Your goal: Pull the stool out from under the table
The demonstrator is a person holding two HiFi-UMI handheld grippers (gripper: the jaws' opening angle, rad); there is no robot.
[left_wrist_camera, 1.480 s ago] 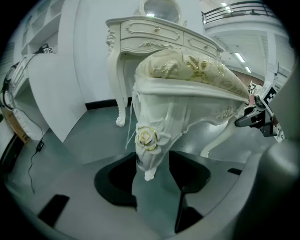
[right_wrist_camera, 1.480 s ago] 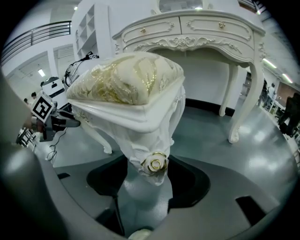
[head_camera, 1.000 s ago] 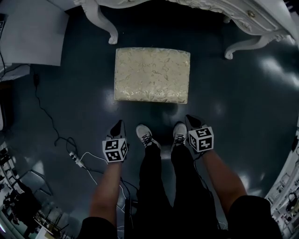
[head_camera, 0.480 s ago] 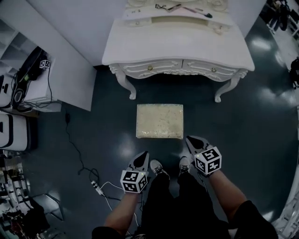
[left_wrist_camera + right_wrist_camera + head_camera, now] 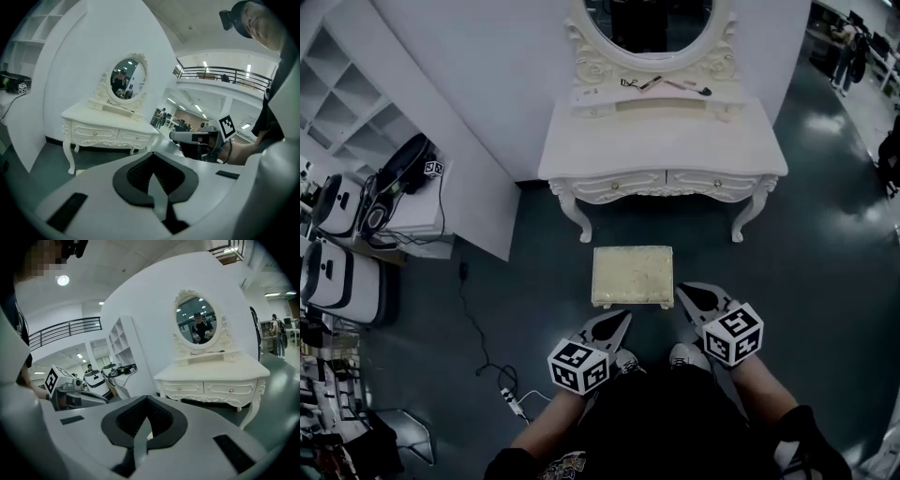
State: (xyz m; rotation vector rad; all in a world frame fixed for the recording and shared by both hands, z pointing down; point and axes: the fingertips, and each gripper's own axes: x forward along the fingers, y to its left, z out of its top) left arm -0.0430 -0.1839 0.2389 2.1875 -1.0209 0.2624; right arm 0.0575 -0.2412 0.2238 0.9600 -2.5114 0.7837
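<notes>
Cream padded rectangular stool (image 5: 632, 275) in front of white carved table (image 5: 661, 141); L tongs (image 5: 622, 318) & R tongs (image 5: 683, 290) near stool, both closed, empty.

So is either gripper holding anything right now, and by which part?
Nothing is held. The left gripper and right gripper are both shut and empty; the stool stands free.

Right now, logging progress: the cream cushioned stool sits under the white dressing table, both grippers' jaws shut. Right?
No. The head view shows the cream cushioned stool in front of the white dressing table, not under it. The left gripper and right gripper are shut.
</notes>
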